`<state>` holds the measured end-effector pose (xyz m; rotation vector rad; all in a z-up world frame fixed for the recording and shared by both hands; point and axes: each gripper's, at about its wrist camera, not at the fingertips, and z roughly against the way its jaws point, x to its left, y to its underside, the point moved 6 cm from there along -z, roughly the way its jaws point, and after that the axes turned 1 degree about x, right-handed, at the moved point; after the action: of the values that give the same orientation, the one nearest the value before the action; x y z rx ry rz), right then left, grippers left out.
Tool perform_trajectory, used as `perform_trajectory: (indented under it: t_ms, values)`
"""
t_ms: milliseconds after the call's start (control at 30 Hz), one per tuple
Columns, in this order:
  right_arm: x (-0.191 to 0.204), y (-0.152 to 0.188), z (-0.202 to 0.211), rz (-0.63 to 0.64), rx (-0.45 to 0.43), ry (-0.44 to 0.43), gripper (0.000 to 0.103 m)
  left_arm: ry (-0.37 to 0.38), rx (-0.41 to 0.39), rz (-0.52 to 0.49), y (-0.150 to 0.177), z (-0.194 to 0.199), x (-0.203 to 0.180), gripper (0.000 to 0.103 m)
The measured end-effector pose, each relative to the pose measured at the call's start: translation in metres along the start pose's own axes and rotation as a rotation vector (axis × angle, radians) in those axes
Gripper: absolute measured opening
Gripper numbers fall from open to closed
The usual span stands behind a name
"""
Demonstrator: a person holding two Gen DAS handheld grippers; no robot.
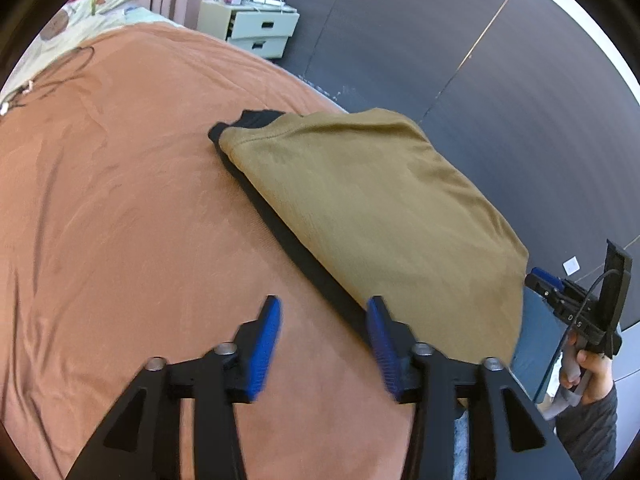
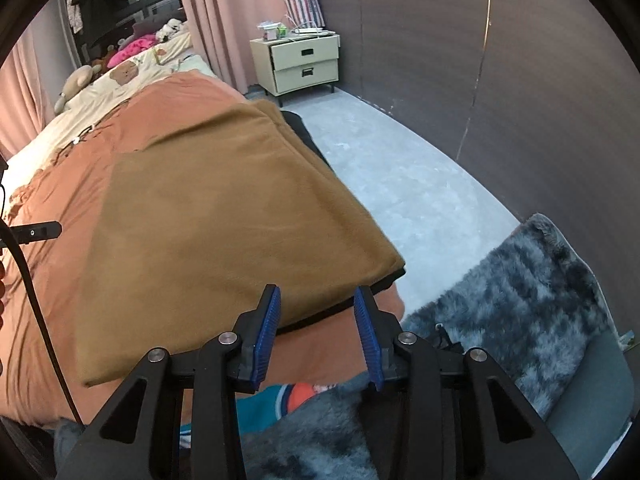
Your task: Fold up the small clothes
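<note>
A folded mustard-brown garment (image 1: 376, 216) lies on the orange bedspread (image 1: 132, 216) near the bed's edge, on top of a black garment (image 1: 280, 228) whose border shows along its side. My left gripper (image 1: 324, 320) is open, hovering just short of the stack's near corner with nothing between its blue pads. In the right wrist view the same brown garment (image 2: 224, 220) fills the middle, with the black garment (image 2: 388, 278) peeking out at its near right corner. My right gripper (image 2: 316, 312) is open and empty, just in front of that edge.
A cream nightstand (image 2: 304, 64) stands by the dark wall beyond the bed. A grey shaggy rug (image 2: 520, 300) lies on the floor at the right. Pillows and soft toys (image 2: 120, 64) sit at the bed's head. A cable (image 1: 60, 72) lies on the bedspread. A hand (image 1: 592, 372) holds the other gripper.
</note>
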<state>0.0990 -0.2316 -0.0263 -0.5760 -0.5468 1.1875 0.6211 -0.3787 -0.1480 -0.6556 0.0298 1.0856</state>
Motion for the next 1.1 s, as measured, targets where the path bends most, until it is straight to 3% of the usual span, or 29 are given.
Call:
perform_trajectory:
  t_ms: [133,167,267,333,400,467,700,1100]
  values:
    - [0.011,0.005,0.027,0.003,-0.025,-0.009,0.036,-0.01,-0.052,-0.018,0.009,0.029,-0.009,0.069]
    - [0.012,0.006,0.034,0.0,-0.032,-0.006,0.042,-0.009,-0.06,-0.019,0.011,0.036,-0.012,0.07]
    - [0.017,0.013,0.056,-0.009,-0.066,0.011,0.081,-0.022,-0.096,-0.028,0.018,0.061,-0.018,0.081]
    - [0.021,0.018,0.068,-0.015,-0.08,0.01,0.086,-0.043,-0.132,-0.037,0.023,0.079,-0.021,0.096]
    - [0.026,0.024,0.081,-0.009,-0.089,0.012,0.092,-0.06,-0.174,-0.042,0.029,0.099,-0.024,0.102]
    - [0.032,0.03,0.093,0.001,-0.101,0.022,0.102,-0.072,-0.202,-0.048,0.035,0.115,-0.026,0.103]
    - [0.049,0.051,0.13,0.022,-0.132,0.024,0.103,-0.104,-0.269,-0.049,0.067,0.174,-0.031,0.103]
    - [0.071,0.095,0.184,0.033,-0.156,-0.052,0.103,-0.143,-0.381,-0.075,0.141,0.255,-0.045,0.103]
